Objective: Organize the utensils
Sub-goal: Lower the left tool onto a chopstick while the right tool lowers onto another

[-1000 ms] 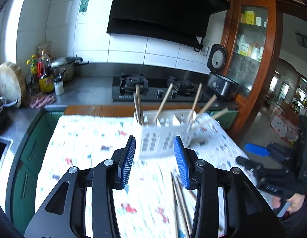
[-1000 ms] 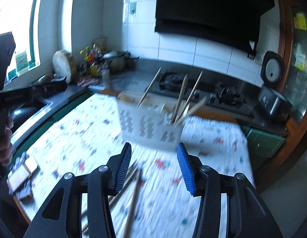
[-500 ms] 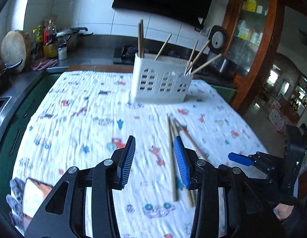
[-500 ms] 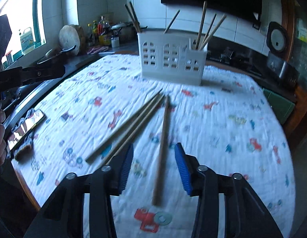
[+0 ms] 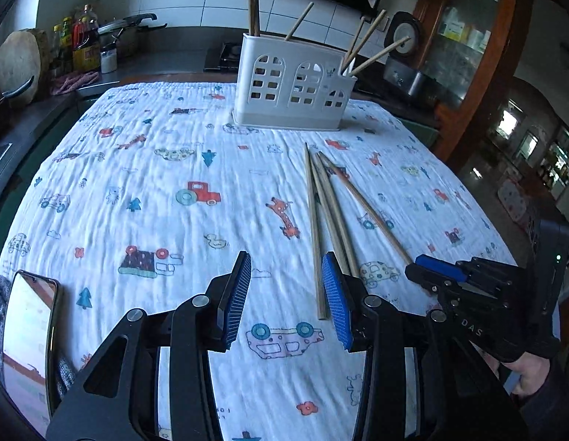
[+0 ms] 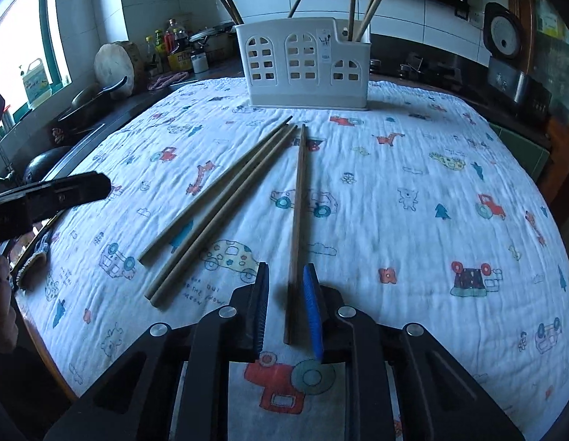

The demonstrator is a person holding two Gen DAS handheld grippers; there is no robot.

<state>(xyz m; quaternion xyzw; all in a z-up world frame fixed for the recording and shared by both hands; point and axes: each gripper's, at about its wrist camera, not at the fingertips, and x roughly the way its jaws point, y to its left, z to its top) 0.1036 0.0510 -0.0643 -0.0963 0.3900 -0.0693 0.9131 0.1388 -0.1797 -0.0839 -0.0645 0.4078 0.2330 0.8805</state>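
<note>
Several wooden chopsticks lie loose on the printed cloth point(image 6: 413, 154). One chopstick point(image 6: 299, 191) runs straight toward me, its near end between the jaws of my right gripper point(image 6: 286, 268). Those jaws are closing: the right pad looks to be against the stick, while a gap remains on the left. Three more chopsticks point(image 6: 218, 205) lie angled to its left. A white slotted holder point(image 6: 306, 66) at the far edge has several chopsticks standing in it. My left gripper point(image 5: 286, 261) hovers open low over the cloth, holding nothing, with the chopsticks point(image 5: 314, 228) just beside its right pad.
A phone point(image 5: 29, 330) lies at the cloth's near left corner. Bottles point(image 5: 82, 47), a pot and a round wooden block point(image 5: 20, 62) crowd the counter at back left. A rice cooker point(image 5: 405, 58) and a wooden cabinet stand at back right.
Both grippers came down from near the holder to low over the cloth. The right jaws have narrowed around the near end of one chopstick. The left jaws kept their width.
</note>
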